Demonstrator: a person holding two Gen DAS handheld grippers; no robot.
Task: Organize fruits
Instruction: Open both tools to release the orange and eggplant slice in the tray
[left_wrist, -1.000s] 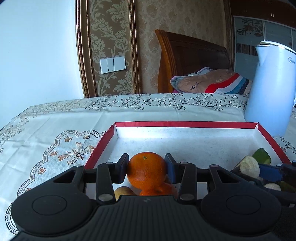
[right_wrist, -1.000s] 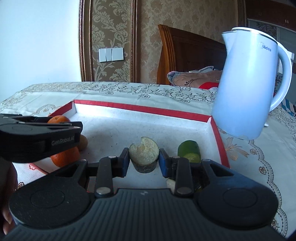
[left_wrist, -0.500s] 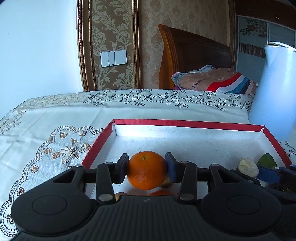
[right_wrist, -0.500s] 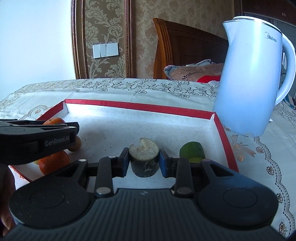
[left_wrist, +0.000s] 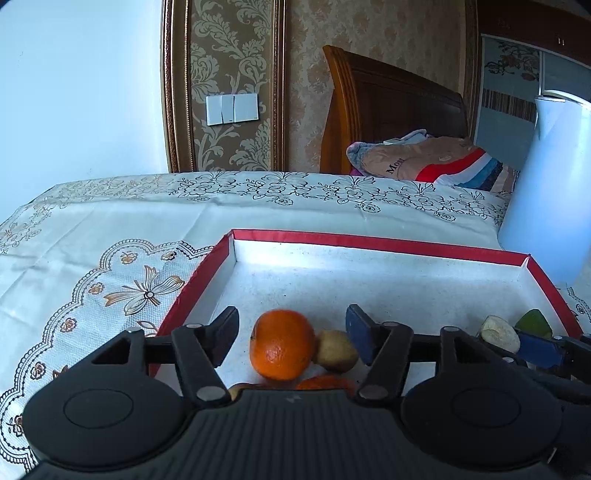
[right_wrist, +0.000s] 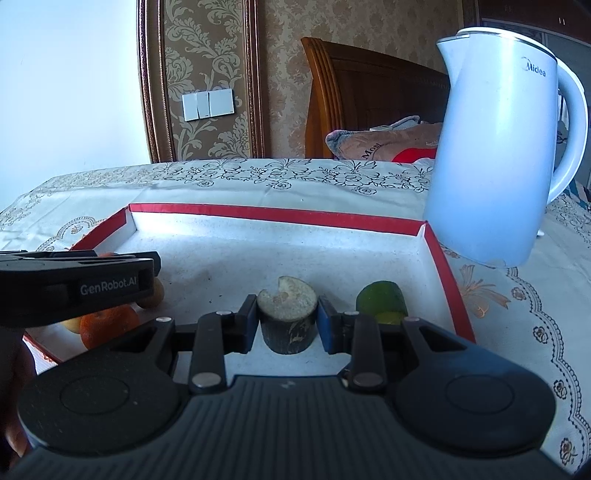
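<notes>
Btwn opening left gripper (left_wrist: 291, 338) pads: orange (left_wrist: 281, 344)

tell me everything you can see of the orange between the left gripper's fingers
The orange is round with bright, dimpled, slightly glossy peel and a small dark stem scar on its left side. It sits low in the red-rimmed box, near its left wall, with gaps to both pads of the left gripper, whose jaws are opening. A small tan fruit touches its right side, and more orange fruit shows just below it. From the right wrist view the left gripper hides almost all of it.
</notes>
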